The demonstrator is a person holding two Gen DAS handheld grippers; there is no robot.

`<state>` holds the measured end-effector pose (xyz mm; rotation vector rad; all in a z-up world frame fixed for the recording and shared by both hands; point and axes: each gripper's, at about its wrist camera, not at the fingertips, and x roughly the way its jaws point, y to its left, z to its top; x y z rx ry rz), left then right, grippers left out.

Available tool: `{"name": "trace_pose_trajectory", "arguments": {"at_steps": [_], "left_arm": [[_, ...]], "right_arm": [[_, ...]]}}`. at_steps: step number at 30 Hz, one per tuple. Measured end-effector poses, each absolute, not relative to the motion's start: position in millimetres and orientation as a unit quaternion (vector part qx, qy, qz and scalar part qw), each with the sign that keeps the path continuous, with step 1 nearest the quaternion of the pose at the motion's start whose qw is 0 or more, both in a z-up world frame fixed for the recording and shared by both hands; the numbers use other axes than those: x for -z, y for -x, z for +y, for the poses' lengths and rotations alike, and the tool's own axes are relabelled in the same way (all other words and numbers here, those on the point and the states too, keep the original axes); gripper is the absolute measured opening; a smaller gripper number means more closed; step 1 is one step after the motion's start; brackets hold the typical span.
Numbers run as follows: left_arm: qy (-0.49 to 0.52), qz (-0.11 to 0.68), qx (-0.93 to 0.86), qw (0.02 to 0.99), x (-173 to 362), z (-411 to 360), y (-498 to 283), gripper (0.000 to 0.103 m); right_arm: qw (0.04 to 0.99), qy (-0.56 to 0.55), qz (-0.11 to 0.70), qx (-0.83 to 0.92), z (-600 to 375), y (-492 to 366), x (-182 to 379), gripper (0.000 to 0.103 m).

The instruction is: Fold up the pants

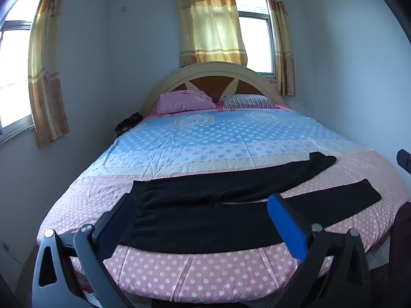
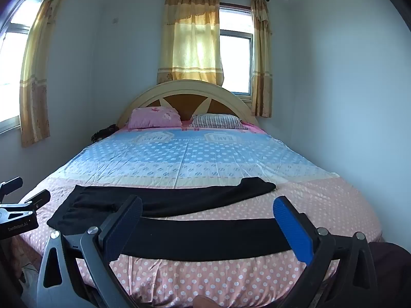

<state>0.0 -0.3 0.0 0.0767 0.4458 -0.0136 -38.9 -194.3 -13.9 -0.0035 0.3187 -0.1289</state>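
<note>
Bed (image 1: 231, 138), seen from its foot edge, with a sheet banded blue toward the head and pink with white dots toward the foot. An arched headboard (image 1: 218, 77) stands against the far wall under a curtained window (image 1: 254, 43); a second curtained window (image 1: 12, 77) is on the left wall. Black pants (image 1: 205, 215) lie spread flat across the pink band near the foot edge, waistband toward the left edge, the two legs splayed apart and running toward the right edge; the nearer leg lies along the foot edge, the farther leg angles toward the head. A pink pillow (image 1: 183, 101) and a striped pillow (image 1: 248, 102) rest at the head edge, side by side. Left tongs (image 1: 203, 206) hang spread wide above the waist end, grasping nothing. Right tongs (image 2: 208, 211) hang spread wide above the nearer leg, likewise empty.
</note>
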Motion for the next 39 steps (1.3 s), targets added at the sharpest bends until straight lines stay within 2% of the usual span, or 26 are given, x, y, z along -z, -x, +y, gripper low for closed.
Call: {"name": "trace_pose_trajectory", "arguments": {"at_steps": [39], "left_arm": [[-0.030, 0.210, 0.003, 0.977, -2.1, 7.2, -1.2, 0.103]], "right_arm": [[0.982, 0.023, 0.178, 0.053, -186.7, 30.6, 26.0, 0.102]]}}
